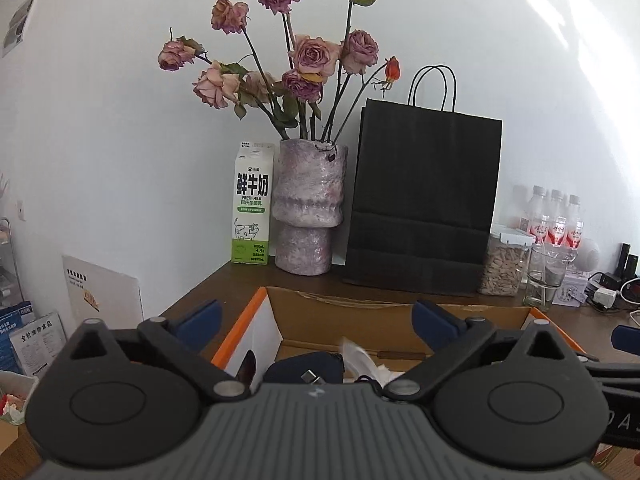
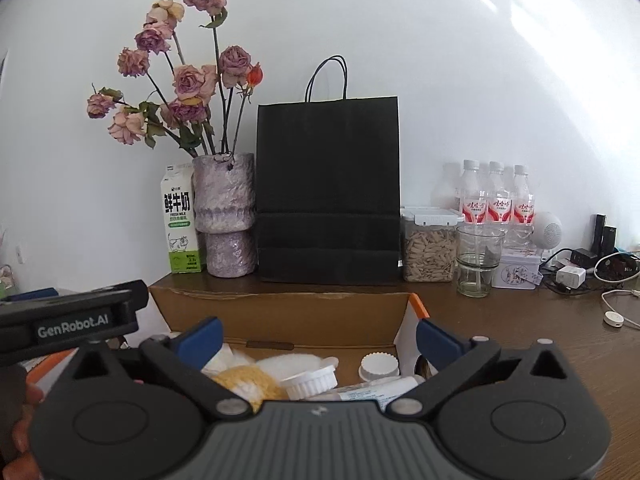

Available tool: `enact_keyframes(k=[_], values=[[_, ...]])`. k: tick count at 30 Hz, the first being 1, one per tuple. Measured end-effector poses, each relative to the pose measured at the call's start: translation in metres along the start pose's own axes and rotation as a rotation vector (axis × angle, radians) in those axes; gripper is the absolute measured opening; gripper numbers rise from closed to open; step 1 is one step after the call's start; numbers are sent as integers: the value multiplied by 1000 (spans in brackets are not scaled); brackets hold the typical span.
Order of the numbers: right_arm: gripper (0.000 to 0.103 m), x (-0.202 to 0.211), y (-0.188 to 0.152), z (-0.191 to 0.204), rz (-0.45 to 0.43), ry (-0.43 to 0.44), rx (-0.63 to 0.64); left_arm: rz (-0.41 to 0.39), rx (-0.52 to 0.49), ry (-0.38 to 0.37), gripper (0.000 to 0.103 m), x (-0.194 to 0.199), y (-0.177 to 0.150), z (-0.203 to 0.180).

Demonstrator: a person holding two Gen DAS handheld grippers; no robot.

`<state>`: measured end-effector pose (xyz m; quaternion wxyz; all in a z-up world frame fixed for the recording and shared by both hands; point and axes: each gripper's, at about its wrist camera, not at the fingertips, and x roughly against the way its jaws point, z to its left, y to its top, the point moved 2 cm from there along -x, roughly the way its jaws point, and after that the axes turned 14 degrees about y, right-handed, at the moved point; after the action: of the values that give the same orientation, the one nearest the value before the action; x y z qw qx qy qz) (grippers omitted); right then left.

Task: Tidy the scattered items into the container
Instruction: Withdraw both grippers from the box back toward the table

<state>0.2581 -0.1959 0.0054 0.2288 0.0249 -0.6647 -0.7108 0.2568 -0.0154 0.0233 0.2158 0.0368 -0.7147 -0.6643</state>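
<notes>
Jaws wide and empty on left gripper [image 1: 316,322] and right gripper [image 2: 318,338] above cardboard box [image 2: 280,312]; risk: near-side grippers bumping each other.

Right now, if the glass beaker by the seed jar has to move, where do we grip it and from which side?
Grip the beaker low on its narrower lower body, coming from the front, the side facing the box. The seed jar crowds one side, a tin and bottles the other and the back. The upper wall flares wide, so the waist probably suits open jaws better.
</notes>
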Motion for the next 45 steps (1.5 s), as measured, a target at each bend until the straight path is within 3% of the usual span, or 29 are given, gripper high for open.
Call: enact_keyframes(k=[45], values=[[103, 19, -14, 5, 37, -16, 42, -3, -25, -8, 103, 16, -15, 7]])
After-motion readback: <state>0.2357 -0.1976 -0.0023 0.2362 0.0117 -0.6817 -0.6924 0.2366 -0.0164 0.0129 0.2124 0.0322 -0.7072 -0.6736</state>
